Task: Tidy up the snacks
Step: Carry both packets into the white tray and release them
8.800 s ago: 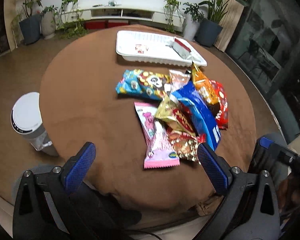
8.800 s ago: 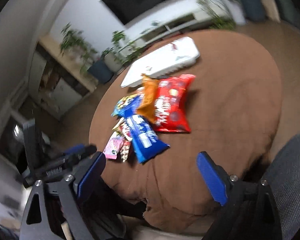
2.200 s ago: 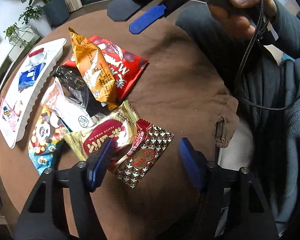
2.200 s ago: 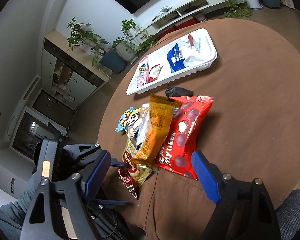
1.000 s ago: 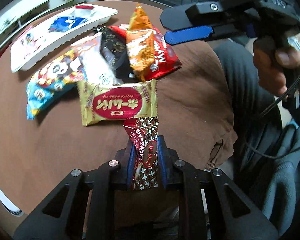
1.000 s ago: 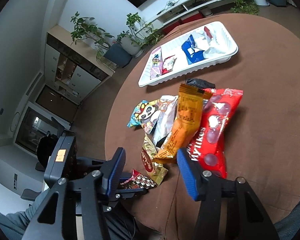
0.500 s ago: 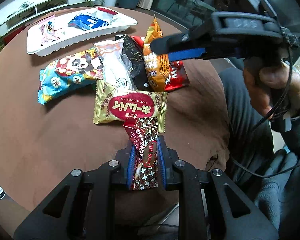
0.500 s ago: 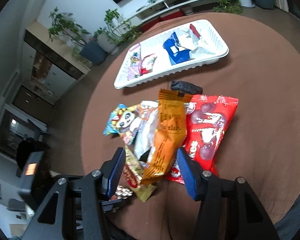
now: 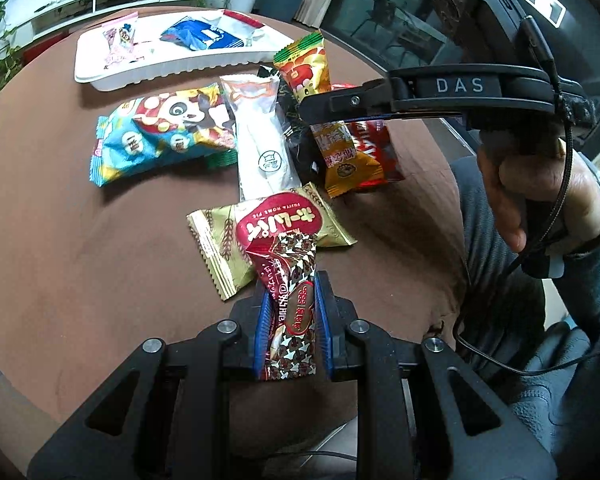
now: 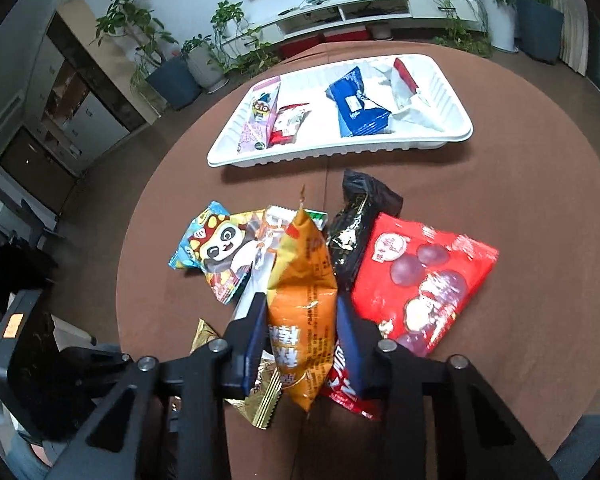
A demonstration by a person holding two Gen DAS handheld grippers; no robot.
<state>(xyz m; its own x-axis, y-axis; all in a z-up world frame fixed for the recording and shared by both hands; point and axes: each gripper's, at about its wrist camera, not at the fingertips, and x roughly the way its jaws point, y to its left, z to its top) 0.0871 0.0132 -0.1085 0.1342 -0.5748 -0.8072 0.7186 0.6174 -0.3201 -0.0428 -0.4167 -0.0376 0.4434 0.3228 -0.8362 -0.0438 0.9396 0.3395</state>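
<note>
Seven snack packets [image 10: 422,284] outside, four in one tray [image 10: 456,136].

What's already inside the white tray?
The white tray holds a pink packet, a small red-and-white packet, a blue packet and a white wrapper with a red end. Anything beneath them is hidden.

Around the white ribbed plastic tray [image 10: 456,136], you have bare brown tablecloth [image 10: 540,184] to its right and left. On its near side, the black foil packet [image 10: 356,232], panda-print blue bag [image 10: 216,248] and red candy bag [image 10: 424,280] crowd the approach. Inside it, open floor shows between the small red-and-white packet [image 10: 288,120] and the blue wrapper [image 10: 358,104].
</note>
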